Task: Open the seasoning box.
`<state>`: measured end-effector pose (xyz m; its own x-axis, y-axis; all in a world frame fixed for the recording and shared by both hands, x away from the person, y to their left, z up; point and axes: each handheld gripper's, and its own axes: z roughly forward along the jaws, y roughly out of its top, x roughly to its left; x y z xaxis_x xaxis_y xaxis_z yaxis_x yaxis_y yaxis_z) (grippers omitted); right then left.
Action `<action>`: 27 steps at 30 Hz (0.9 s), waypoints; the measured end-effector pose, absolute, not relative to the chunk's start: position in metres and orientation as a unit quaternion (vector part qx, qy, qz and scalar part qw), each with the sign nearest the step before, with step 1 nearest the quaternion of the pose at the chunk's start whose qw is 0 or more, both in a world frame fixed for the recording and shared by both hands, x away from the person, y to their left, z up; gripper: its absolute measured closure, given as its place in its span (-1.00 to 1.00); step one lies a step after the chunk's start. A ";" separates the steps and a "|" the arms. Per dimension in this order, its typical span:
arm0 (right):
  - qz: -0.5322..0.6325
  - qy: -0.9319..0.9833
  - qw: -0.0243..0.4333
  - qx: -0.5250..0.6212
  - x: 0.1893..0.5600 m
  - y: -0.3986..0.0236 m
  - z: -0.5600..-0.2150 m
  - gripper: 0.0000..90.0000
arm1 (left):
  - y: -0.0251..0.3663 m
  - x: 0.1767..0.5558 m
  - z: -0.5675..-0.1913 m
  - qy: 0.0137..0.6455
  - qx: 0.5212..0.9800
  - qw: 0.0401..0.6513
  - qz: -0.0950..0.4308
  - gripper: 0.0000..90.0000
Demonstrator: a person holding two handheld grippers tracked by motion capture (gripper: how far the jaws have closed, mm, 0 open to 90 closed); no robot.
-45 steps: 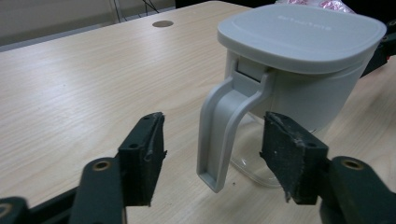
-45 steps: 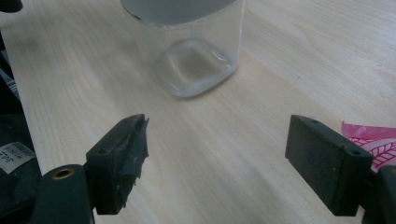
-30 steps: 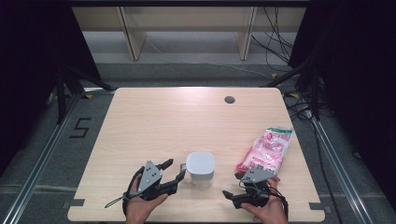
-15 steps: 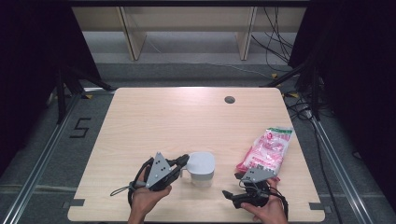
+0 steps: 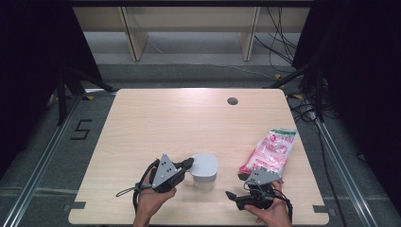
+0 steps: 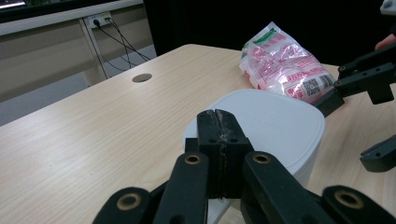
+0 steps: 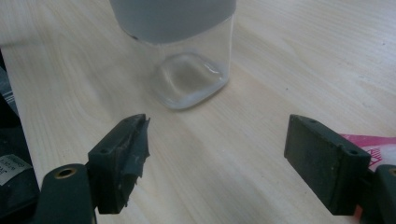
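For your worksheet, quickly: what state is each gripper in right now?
Left gripper: closed, nothing between its fingers, tips at the white lid of the clear jar.
Right gripper: open, holding nothing, facing the jar.

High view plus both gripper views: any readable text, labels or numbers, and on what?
"5": dark mark on the floor left of the table.
Pink bag: printed text and a code patch, too blurred to read.
White label at the right gripper view's left edge: too small to read.
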<state>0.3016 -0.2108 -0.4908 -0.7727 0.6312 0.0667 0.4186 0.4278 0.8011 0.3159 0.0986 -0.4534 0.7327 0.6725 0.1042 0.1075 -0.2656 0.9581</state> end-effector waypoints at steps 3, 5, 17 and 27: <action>0.439 0.836 0.123 0.304 0.303 -0.211 -0.491 -0.56 | 0.101 0.316 -0.455 0.263 0.748 0.552 0.257 0.97; 0.448 0.833 0.136 0.295 0.303 -0.209 -0.490 -0.57 | 0.102 0.316 -0.455 0.263 0.750 0.549 0.257 0.97; 0.473 0.817 0.163 0.285 0.300 -0.209 -0.480 -0.17 | 0.103 0.315 -0.457 0.268 0.740 0.564 0.252 0.97; 0.493 0.809 0.169 0.272 0.300 -0.206 -0.472 0.32 | 0.104 0.313 -0.457 0.268 0.743 0.554 0.262 0.96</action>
